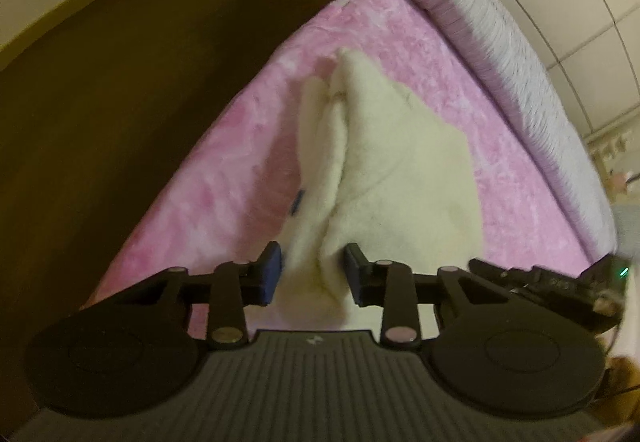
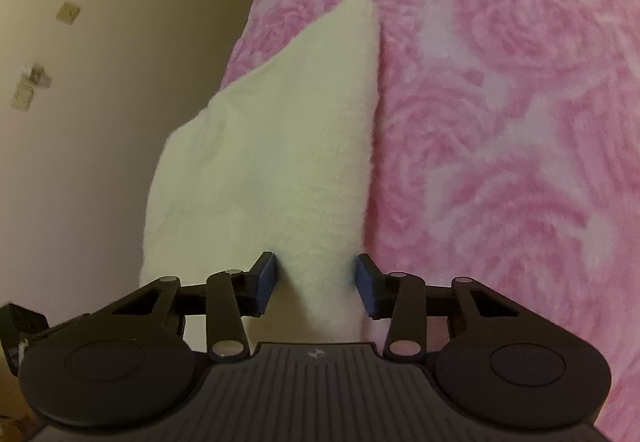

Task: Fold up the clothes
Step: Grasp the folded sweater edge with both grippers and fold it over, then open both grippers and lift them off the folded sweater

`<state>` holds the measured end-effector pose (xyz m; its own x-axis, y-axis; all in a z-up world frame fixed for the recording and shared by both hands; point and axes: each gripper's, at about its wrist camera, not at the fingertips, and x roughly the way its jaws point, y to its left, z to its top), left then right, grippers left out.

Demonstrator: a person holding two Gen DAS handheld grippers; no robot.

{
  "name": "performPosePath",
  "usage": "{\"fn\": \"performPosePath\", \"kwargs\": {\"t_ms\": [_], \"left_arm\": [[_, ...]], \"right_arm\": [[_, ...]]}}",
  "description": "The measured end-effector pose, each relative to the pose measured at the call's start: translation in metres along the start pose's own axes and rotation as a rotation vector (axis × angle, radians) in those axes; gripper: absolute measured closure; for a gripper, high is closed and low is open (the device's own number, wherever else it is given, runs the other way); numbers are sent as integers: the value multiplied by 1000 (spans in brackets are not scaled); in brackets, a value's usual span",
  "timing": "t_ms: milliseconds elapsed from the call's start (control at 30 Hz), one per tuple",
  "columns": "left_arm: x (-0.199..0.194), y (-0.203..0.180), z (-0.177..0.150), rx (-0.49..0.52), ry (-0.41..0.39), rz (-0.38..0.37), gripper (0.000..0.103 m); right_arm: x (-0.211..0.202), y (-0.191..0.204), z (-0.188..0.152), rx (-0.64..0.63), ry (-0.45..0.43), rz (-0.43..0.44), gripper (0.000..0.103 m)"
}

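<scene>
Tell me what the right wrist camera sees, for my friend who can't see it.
The right hand-held gripper holds a bunched fold of a fluffy cream garment between its blue pads. The garment stretches away over a pink rose-patterned blanket.

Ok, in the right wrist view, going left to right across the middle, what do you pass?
Beige wall → cream fleece garment, bunched between the right gripper pads → pink rose-patterned blanket.

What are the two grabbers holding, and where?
Both hold the fluffy cream garment: the left gripper and the right gripper each pinch a bunched edge of it.
</scene>
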<state>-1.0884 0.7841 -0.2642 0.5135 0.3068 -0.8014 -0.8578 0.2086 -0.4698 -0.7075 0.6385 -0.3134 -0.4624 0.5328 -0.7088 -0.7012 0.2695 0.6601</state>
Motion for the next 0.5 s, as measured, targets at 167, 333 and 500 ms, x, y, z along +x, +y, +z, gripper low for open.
{"fn": "performPosePath", "kwargs": {"t_ms": [167, 333, 500], "left_arm": [[13, -1, 9, 75, 15, 6, 74], [3, -6, 9, 90, 19, 9, 75], [7, 7, 2, 5, 9, -4, 74]], "right_arm": [[9, 10, 26, -10, -12, -33, 63], [20, 25, 50, 31, -26, -52, 51], [39, 26, 50, 28, -42, -79, 57]]}}
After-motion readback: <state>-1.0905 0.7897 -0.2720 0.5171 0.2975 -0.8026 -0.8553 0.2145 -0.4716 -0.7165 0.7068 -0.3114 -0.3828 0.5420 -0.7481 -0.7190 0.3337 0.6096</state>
